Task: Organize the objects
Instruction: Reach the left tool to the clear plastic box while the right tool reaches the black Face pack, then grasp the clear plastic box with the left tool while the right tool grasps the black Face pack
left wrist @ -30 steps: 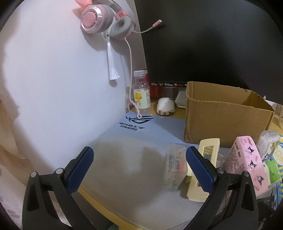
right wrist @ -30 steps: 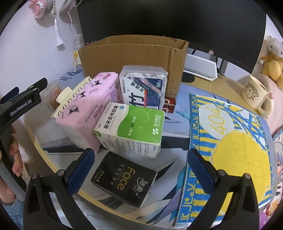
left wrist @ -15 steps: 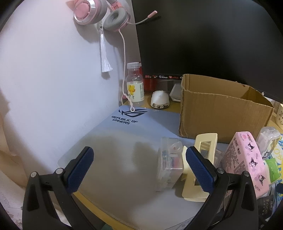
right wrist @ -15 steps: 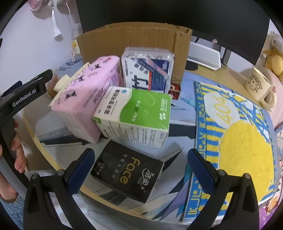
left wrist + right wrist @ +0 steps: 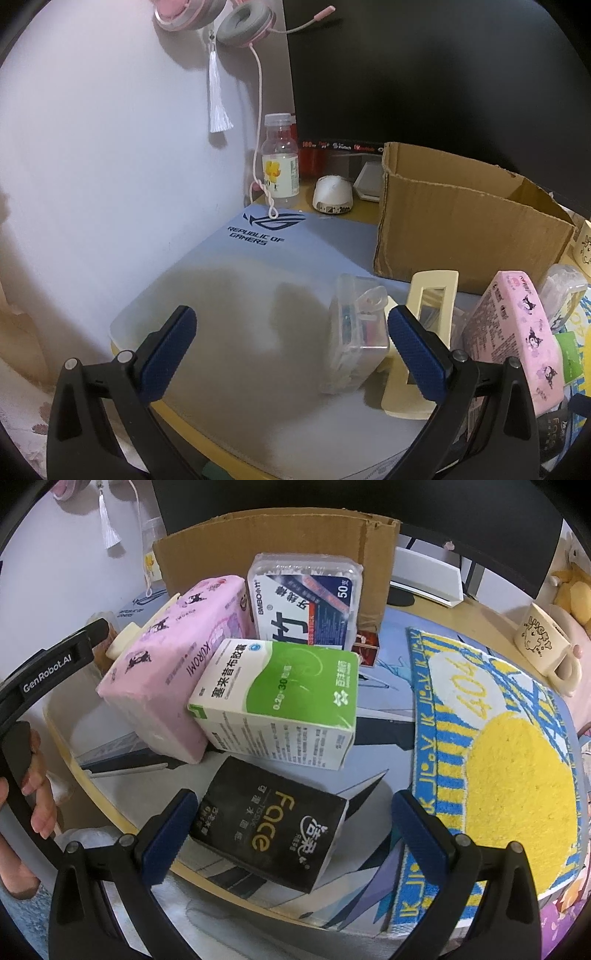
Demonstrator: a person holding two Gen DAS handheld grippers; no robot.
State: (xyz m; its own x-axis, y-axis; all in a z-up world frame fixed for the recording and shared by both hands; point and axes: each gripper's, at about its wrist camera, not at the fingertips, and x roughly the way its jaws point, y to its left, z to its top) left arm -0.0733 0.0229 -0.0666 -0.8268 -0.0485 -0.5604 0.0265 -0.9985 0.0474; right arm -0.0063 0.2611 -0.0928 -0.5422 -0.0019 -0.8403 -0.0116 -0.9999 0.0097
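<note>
Two grippers, left (image 5: 291, 347) and right (image 5: 291, 829), we hold spread apart before the cardboard box (image 5: 273, 542), interior unseen, and black glossy packet (image 5: 269, 830).

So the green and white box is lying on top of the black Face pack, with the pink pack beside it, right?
Not quite. In the right wrist view the green and white box leans on the pink pack beside it; the black Face pack lies apart in front, uncovered.

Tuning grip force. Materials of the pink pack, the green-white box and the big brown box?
Pink pack: looks like soft printed plastic film, dented, slightly glossy. Green-white box: coated paperboard, crisp folded edges, faint sheen. Brown box: matte corrugated cardboard, torn rim.
</note>
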